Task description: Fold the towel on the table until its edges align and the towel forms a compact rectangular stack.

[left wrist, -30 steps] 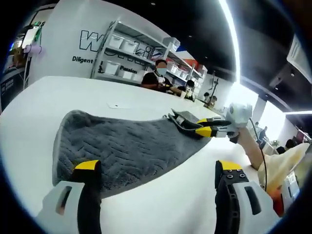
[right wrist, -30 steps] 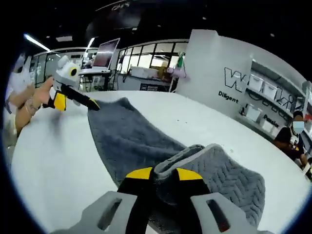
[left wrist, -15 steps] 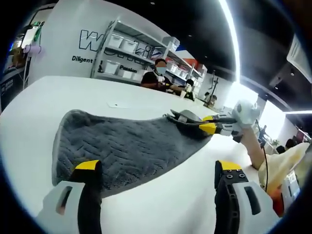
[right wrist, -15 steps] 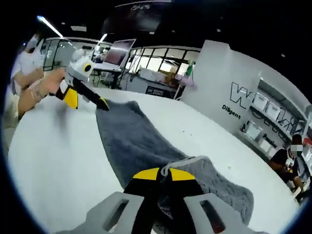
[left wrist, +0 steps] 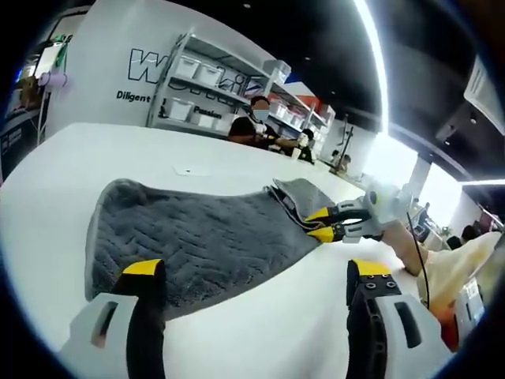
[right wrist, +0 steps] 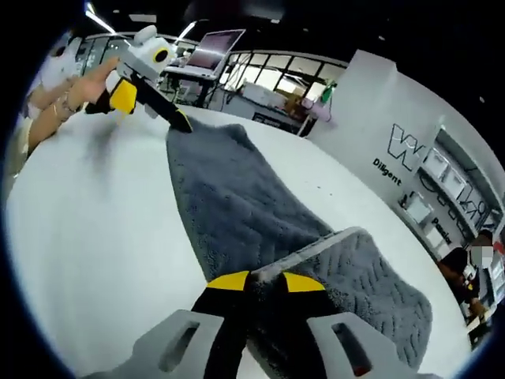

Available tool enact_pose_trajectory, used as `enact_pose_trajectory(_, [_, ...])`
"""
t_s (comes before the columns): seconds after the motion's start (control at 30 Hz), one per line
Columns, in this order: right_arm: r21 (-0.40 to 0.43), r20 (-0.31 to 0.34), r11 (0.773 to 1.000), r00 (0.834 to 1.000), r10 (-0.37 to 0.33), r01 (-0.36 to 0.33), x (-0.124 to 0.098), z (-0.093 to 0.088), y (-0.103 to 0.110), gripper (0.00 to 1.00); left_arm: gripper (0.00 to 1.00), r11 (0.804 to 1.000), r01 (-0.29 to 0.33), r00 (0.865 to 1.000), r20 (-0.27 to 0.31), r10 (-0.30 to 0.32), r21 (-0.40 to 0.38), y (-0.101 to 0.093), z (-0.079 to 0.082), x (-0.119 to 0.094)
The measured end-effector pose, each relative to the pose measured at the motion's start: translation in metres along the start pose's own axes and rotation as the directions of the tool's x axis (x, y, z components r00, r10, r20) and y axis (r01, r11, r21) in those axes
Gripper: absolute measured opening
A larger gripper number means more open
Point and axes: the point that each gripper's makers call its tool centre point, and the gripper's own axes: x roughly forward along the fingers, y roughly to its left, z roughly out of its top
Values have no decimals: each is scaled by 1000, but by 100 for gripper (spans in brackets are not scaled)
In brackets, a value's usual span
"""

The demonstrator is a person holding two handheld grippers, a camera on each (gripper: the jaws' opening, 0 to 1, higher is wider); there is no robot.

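We see the grey textured towel (right wrist: 237, 205) lying on the white table (right wrist: 95, 237), its long axis running between our grippers. The right gripper (right wrist: 259, 281) is clenched on the towel's folded near corner; the left gripper (left wrist: 256, 272) is spread, hovering beside the opposite end. Wall lettering reads "Diligent" (left wrist: 132, 95).

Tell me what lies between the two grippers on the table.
In the right gripper view, the grey textured towel spans the stretch: the right gripper pinches its near folded corner, and the left gripper sits at its far corner. White table lies alongside.
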Motion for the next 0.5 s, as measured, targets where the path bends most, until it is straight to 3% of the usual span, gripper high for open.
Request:
enact_pose_trajectory(0.17, [91,23,996,1000,-12,10,0,-2,-10,18,93,1000,-2,1000,-7,2,0,1,-2,0])
enact_pose_trajectory(0.3, [118,24,993,999,-26,23,-2,-2,-15,25,93,1000,-5,1000,-6,5,-1,2,-1,-1])
enact_pose_trajectory(0.37, [124,24,992,999,-32,28,-2,-2,-17,22,93,1000,-3,1000,-3,3,-1,2,0,-1])
enact_pose_trajectory(0.47, [124,31,992,999,-40,35,-4,0,-17,4,93,1000,-2,1000,1,2,-1,1,1,-1])
enact_pose_trajectory(0.5, [121,33,992,998,-47,43,-4,1,-18,3,93,1000,-2,1000,2,2,-1,1,2,-2])
